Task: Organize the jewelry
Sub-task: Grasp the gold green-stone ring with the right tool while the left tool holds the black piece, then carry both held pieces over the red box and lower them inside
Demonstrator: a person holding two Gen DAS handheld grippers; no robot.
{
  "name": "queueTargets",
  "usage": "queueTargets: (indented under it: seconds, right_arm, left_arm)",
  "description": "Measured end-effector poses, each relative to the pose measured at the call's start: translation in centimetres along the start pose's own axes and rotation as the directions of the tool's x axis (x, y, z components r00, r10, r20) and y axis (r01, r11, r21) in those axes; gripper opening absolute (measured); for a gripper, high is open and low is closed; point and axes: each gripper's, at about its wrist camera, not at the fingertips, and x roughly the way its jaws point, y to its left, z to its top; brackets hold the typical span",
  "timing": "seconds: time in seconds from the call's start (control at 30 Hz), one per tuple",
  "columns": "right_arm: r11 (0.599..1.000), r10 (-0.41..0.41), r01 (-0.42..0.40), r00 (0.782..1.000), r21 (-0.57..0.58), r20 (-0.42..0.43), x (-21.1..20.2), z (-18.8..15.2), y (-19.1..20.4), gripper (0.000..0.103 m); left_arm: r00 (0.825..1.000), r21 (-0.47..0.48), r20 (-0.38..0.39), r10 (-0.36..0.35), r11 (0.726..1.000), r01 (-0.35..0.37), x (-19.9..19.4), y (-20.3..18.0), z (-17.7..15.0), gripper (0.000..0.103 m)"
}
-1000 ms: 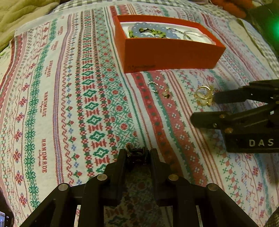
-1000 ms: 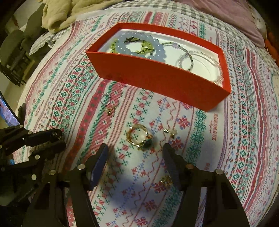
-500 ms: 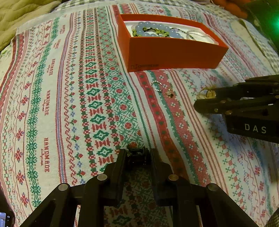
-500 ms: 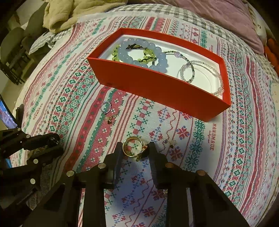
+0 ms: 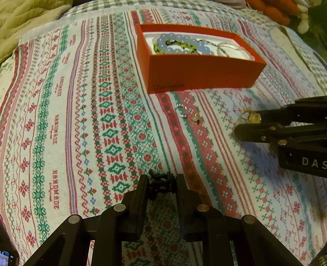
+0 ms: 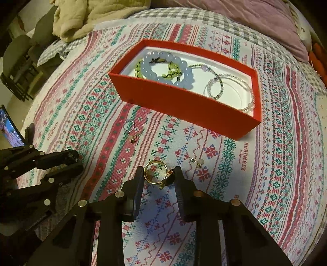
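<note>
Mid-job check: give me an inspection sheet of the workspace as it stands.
Surface: patterned cloth over a bed.
Job's things: red box holding bead bracelets; earring and stud loose on cloth.
Clutter: nothing seen.
Grippers: right gripper shut on gold ring; left gripper shut on dark piece.
Cables: nothing seen.
Surroundings: beige blanket, lit screen.
</note>
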Motion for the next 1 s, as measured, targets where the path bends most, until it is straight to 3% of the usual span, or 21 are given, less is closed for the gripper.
queueTargets:
  seconds: [0.6, 1.0]
  right_arm:
    - [0.996, 0.021, -0.030, 0.994, 0.085, 0.106, -4.5, 1.6, -2.9, 0.031]
    - [0.986, 0.006, -0.035, 0.985, 0.165, 0.171, -5.2, 4.1, -5.8, 0.031]
  left_arm:
    - [0.995, -0.041, 0.100, -0.020, 0.999, 0.024, -2.1, -0.5, 4.3, 0.020]
    - [0.980, -0.070, 0.190, -0.058, 0.995, 0.072, -1.9, -1.5, 8.6, 0.020]
